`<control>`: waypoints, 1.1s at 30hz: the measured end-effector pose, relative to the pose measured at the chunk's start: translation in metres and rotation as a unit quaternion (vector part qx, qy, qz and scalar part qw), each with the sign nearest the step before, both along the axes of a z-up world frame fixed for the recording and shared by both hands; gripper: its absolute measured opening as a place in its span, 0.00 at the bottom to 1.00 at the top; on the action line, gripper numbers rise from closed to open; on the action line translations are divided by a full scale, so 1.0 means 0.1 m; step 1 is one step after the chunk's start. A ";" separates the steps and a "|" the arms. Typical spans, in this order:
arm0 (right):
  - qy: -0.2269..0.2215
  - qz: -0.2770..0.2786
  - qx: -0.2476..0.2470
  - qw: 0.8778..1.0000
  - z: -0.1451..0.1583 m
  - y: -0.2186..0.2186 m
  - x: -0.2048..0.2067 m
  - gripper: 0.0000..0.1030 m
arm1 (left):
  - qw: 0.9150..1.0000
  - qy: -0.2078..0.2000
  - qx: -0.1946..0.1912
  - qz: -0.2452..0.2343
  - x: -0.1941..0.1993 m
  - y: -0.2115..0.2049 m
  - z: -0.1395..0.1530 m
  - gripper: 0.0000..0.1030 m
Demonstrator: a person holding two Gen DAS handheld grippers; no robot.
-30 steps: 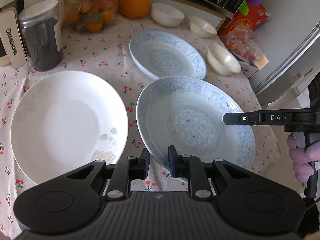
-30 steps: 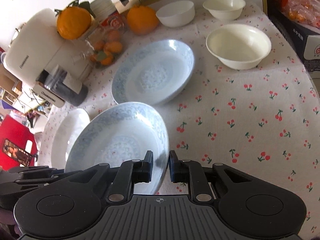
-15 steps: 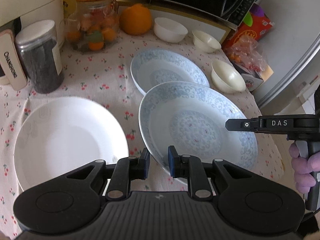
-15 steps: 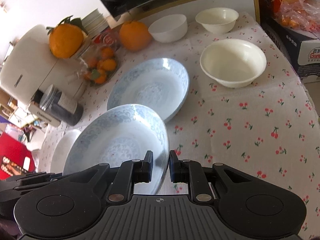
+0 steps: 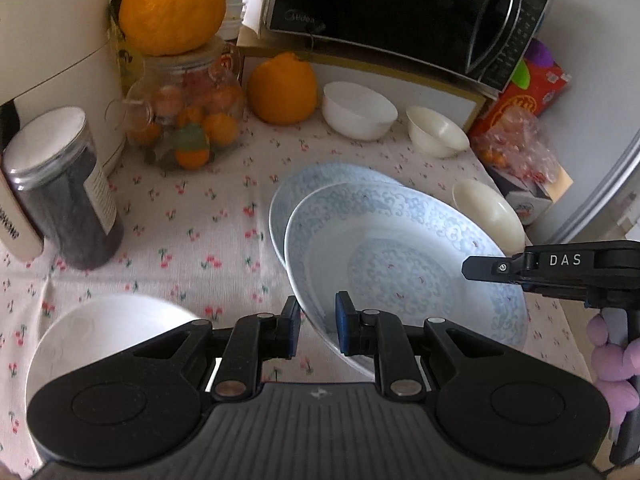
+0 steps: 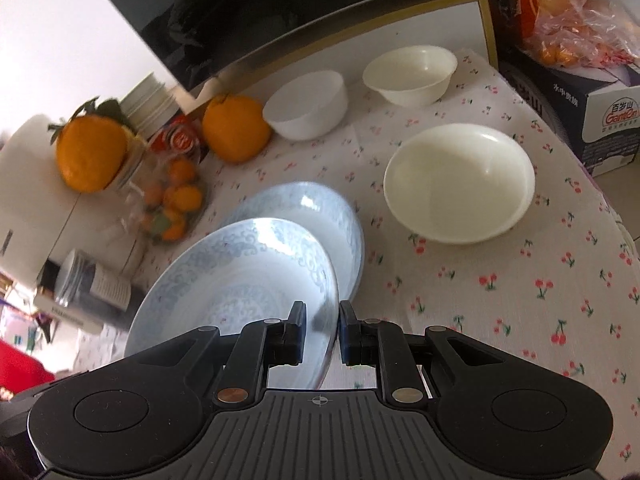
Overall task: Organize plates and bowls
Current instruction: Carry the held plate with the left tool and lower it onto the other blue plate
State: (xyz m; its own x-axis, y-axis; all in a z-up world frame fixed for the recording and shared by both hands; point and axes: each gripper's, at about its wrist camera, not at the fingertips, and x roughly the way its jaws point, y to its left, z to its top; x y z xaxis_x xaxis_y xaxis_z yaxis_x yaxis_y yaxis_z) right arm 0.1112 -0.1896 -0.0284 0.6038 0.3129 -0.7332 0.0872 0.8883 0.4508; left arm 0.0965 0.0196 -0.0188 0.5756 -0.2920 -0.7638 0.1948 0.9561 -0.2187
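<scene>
Both grippers hold one blue-patterned plate [image 5: 400, 256] by opposite rims, above the table. My left gripper [image 5: 318, 326] is shut on its near-left rim. My right gripper [image 6: 322, 330] is shut on its right rim; it also shows in the left wrist view [image 5: 488, 269]. The held plate [image 6: 240, 280] hangs over and partly covers a second blue-patterned plate [image 5: 320, 180] [image 6: 316, 216] lying on the table. A white plate [image 5: 108, 332] lies at the lower left. Three white bowls stand behind and right: one [image 6: 460, 184], one [image 6: 412, 70] and one [image 6: 308, 100].
A cherry-print cloth [image 6: 520, 288] covers the table. A glass jar of small oranges [image 5: 188, 120], a dark canister [image 5: 64, 188], a large orange [image 5: 282, 88] and a microwave [image 5: 400, 12] stand at the back. Boxes and bagged fruit [image 5: 520, 148] sit at the right edge.
Both grippers have carried the blue plate away from me and up, from beside the white plate to over the second blue plate. Both grips are unchanged.
</scene>
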 end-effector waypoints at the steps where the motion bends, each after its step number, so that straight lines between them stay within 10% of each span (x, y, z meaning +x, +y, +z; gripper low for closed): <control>1: -0.002 -0.005 0.001 1.000 0.00 0.00 0.03 0.16 | 1.000 -0.002 -0.001 0.001 0.02 0.00 -0.01 0.16; 33: -0.012 -0.034 -0.064 0.997 -0.17 0.29 0.29 0.17 | 0.993 -0.068 0.091 0.019 0.40 -0.17 -0.33 0.16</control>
